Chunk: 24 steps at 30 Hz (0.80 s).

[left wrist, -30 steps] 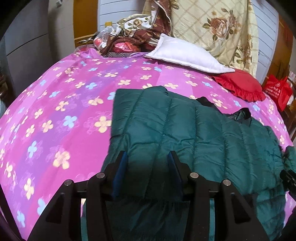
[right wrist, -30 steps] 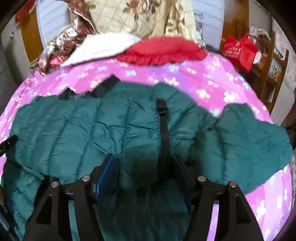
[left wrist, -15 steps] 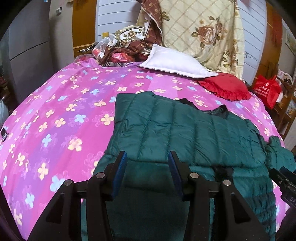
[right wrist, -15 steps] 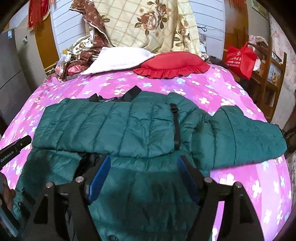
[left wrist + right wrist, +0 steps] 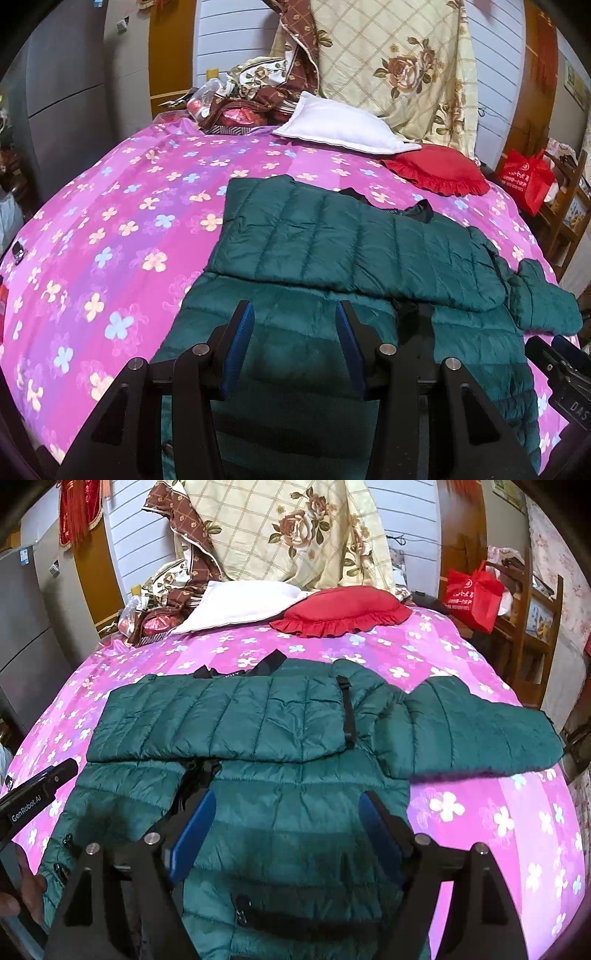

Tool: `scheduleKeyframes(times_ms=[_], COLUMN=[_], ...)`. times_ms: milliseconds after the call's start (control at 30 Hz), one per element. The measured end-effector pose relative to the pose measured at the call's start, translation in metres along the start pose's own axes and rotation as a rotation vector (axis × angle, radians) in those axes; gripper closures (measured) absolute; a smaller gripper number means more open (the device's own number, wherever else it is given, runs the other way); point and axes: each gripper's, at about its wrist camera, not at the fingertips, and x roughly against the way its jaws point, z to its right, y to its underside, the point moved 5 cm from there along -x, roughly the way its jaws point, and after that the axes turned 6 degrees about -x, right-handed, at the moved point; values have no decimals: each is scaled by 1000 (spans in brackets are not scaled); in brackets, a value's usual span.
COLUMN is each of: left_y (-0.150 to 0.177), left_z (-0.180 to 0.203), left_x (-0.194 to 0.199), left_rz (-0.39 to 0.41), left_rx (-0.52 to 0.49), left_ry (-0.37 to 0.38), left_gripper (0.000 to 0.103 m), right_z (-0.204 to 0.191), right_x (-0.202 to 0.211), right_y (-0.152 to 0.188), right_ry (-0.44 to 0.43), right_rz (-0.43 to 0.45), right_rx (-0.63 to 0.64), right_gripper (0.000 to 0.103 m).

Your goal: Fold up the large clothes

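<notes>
A dark green puffer jacket (image 5: 351, 243) lies on the pink flowered bedsheet (image 5: 122, 229), its far part folded over toward me in a band across the middle. One sleeve (image 5: 469, 731) sticks out to the right. My left gripper (image 5: 293, 308) hovers over the jacket's near left part, its blue pads apart with nothing between them. Over the jacket's near middle (image 5: 295, 830), the jaws of my right gripper (image 5: 288, 795) are opening and hold nothing. A hand (image 5: 22, 897) shows at the lower left edge of the right wrist view.
A white pillow (image 5: 340, 125) and a red frilled cushion (image 5: 439, 173) lie at the head of the bed, under a hanging floral quilt (image 5: 399, 62). A clutter pile (image 5: 236, 107) sits at the back left. A red bag (image 5: 472, 594) and wooden shelf (image 5: 535, 627) stand right; a grey cabinet (image 5: 62, 110) left.
Both grippers have drawn back and risen from the jacket, so more of the bed shows. The right jaws have spread wider. The folded band of the jacket lies still.
</notes>
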Motion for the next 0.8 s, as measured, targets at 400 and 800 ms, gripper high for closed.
scheduleKeyframes(times_ms=[400, 800], left_y=[14, 15], left_z=[31, 54], left_x=[16, 19], left_rz=[6, 9], left_rx=[-35, -80], left_ry=[43, 43], left_gripper=[77, 77], right_z=[11, 20], right_x=[14, 23], right_y=[18, 19], right_ry=[18, 25], right_rz=[-9, 0], right_rx=[11, 13], right_gripper=[20, 19])
